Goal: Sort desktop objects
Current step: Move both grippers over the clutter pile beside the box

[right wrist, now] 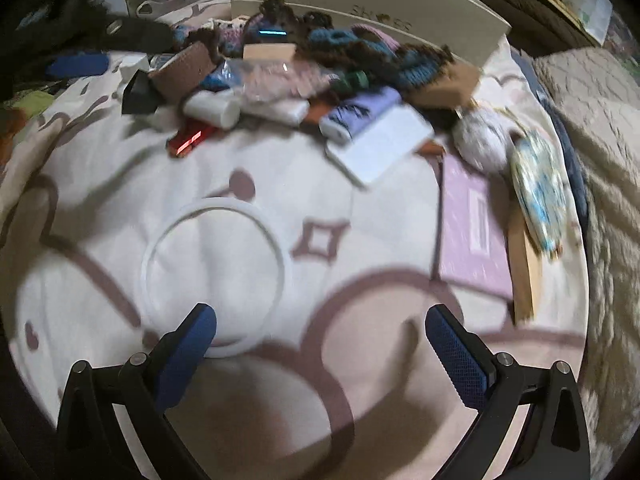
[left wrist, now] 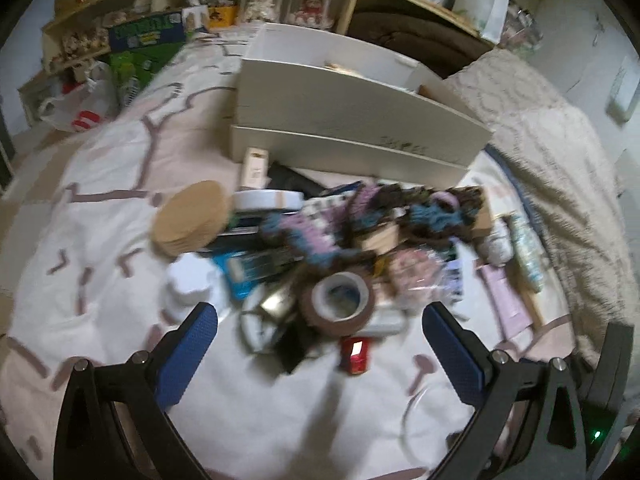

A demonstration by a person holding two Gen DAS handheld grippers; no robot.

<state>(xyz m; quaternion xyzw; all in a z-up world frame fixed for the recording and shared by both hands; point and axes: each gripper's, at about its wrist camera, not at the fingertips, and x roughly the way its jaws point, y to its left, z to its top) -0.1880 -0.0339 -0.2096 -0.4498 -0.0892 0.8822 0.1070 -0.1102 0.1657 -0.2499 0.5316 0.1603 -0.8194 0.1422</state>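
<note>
A pile of small objects lies on a white and mauve bedspread (left wrist: 100,208). In the left wrist view a brown tape roll (left wrist: 340,304) sits at the pile's near edge, with a small red item (left wrist: 355,354) in front of it. My left gripper (left wrist: 320,320) is open and empty, just short of the tape roll. In the right wrist view my right gripper (right wrist: 320,328) is open and empty above the bedspread (right wrist: 360,220). A white ring (right wrist: 214,276) lies by its left finger. The pile, with a white box (right wrist: 380,144) and a lilac roll (right wrist: 360,114), lies farther ahead.
A white open box (left wrist: 352,108) stands behind the pile. A tan round pad (left wrist: 192,216), knitted yarn pieces (left wrist: 360,208) and a lilac booklet (right wrist: 472,232) lie around. A beige blanket (left wrist: 560,152) is on the right. Shelves with toys (left wrist: 260,0) run along the back.
</note>
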